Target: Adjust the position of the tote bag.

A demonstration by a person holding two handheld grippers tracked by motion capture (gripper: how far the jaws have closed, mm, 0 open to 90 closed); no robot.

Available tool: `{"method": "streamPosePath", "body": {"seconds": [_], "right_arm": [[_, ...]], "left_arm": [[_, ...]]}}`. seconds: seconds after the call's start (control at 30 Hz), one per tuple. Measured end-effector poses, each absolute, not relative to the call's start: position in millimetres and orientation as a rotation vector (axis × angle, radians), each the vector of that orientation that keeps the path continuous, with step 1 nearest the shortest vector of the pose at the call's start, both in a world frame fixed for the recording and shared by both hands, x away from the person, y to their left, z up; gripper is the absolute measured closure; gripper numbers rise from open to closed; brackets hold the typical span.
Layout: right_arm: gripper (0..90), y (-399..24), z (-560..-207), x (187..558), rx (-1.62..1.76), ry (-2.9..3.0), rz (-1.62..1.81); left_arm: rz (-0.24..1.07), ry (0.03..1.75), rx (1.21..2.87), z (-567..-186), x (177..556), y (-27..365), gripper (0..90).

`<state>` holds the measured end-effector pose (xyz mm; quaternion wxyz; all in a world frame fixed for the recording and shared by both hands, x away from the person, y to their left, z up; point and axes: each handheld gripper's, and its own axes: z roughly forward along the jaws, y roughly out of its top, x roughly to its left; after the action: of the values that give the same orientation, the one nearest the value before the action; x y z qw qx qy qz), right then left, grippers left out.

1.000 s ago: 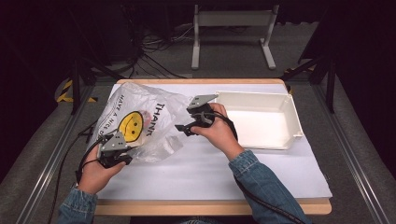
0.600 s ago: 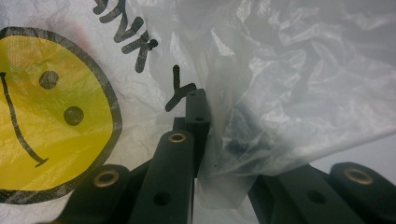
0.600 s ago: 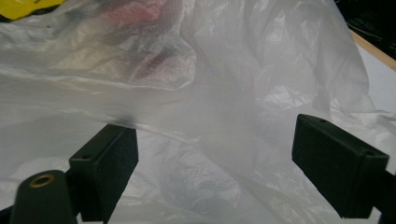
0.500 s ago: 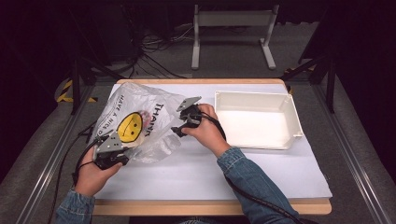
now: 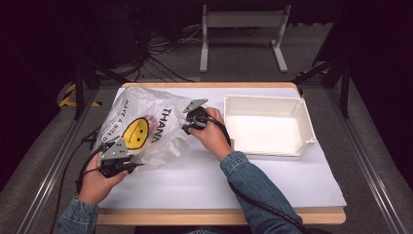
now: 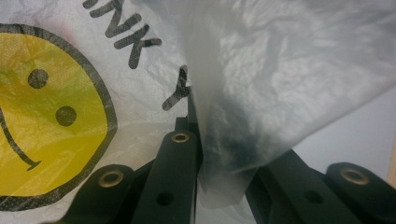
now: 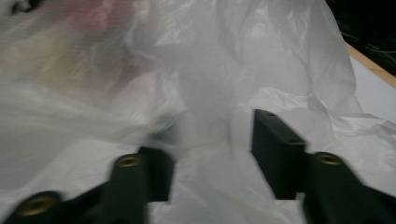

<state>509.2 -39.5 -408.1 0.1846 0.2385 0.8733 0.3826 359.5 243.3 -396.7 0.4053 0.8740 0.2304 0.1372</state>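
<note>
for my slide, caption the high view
Left gripper pinches a smiley plastic bag; right gripper closes on its far edge.

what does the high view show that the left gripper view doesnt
High view alone: the white bin on the table, both hands, the right claw at the plastic bag's right edge, its jaws just closing, and the left claw as a whole.

Left gripper view alone: up close, the left claw's jaws stand shut on a translucent fold of the bag, and the bag's creases and print are sharp.

Both: the plastic bag with its yellow smiley face and black lettering, plus a strip of white table surface.
</note>
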Motion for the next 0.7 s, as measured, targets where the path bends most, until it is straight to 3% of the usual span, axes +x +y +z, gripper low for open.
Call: {"method": "streamPosePath", "body": {"seconds": [0.07,0.13,0.7], "right_arm": [[80.7,-42,-405,506,0.668,2.479,1.117],[89.1,-43,-400,500,0.661,2.497,1.115],[89.8,-83,-358,447,0.761,2.543,1.273]], "left_arm": [[0.348,0.582,2.203,-396,360,244,85.8],[0.349,0.583,2.204,-396,360,244,86.2],[0.380,0.565,2.182,-386,359,248,88.6]]}}
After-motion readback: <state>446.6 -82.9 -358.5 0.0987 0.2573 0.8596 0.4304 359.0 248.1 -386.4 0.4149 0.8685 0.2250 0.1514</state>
